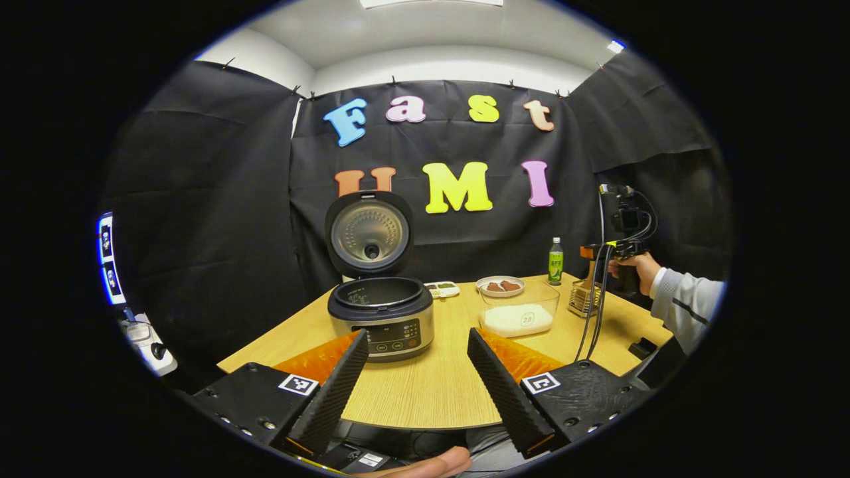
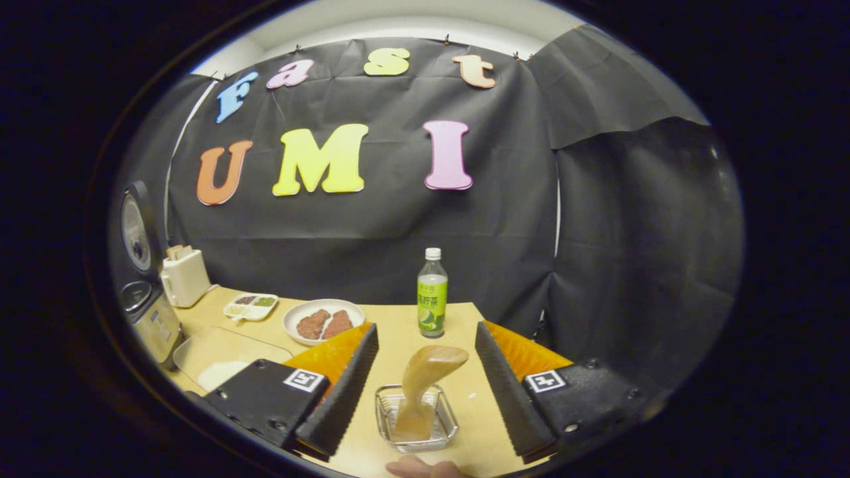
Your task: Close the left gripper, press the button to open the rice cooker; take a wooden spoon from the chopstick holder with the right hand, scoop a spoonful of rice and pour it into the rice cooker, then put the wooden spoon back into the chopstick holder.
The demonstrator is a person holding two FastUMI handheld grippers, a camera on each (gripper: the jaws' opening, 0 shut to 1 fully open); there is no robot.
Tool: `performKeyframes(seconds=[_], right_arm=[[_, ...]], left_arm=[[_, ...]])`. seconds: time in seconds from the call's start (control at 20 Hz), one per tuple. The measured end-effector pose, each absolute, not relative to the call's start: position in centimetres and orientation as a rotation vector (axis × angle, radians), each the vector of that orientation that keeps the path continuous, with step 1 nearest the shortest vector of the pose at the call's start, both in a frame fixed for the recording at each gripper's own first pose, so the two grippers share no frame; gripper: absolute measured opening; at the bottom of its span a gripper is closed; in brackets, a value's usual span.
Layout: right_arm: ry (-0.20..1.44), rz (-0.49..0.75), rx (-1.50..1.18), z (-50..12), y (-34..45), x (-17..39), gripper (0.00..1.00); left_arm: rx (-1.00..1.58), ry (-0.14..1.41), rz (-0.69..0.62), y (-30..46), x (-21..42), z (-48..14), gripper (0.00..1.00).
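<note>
Lower foreground, left gripper view: the left gripper (image 1: 417,382) with its fingers spread wide and nothing between them, held above the near edge of the table (image 1: 431,392). Centre of that frame: the rice cooker (image 1: 380,317), lid raised upright, inner pot exposed. Right of it, a clear container of rice (image 1: 516,312); behind, a plate of brown food (image 1: 501,286) and a green bottle (image 1: 555,261). Right edge: a hand (image 1: 636,265) holding the right gripper above the chopstick holder (image 1: 584,297).

Lower foreground, right gripper view: the right gripper (image 2: 425,385), fingers wide apart, flanking but not touching the wooden spoon (image 2: 425,382), which stands bowl-up in the chopstick holder (image 2: 417,417) at bottom centre. Middle of the frame: the green bottle (image 2: 432,292) and the plate of brown food (image 2: 323,322). Far left: the rice cooker (image 2: 145,312), a white appliance (image 2: 184,275) and a small divided dish (image 2: 250,306).
</note>
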State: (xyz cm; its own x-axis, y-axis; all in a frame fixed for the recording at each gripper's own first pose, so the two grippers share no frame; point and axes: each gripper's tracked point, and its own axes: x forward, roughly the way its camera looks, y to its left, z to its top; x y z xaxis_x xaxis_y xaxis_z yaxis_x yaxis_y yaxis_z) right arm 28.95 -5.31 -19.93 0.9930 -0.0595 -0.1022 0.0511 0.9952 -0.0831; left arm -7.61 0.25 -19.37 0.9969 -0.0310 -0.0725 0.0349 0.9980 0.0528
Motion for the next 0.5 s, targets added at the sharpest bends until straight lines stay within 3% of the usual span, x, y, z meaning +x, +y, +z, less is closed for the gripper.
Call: performKeyframes(seconds=[0.05, 0.2, 0.3, 0.35, 0.5], right_arm=[[0.095, -0.070, -0.098, -19.3, -5.3, 28.7, 1.00], [0.093, -0.116, -0.138, -17.8, -5.5, 27.3, 1.00], [0.107, -0.131, -0.136, -17.1, -5.3, 26.0, 1.00], [0.109, -0.122, -0.122, -16.6, -4.8, 25.1, 1.00], [0.085, -0.097, -0.083, -14.9, -3.6, 22.5, 1.00]], left_arm=[[0.048, 0.080, -0.038, 0.1, -7.4, -19.3, 0.96], [0.044, 0.079, -0.028, 0.5, -7.3, -18.5, 1.00], [0.053, 0.069, -0.018, 0.6, -7.0, -18.1, 0.96], [0.056, 0.065, -0.015, 0.8, -6.9, -17.9, 1.00], [0.042, 0.066, -0.017, 0.8, -6.2, -17.1, 0.96]])
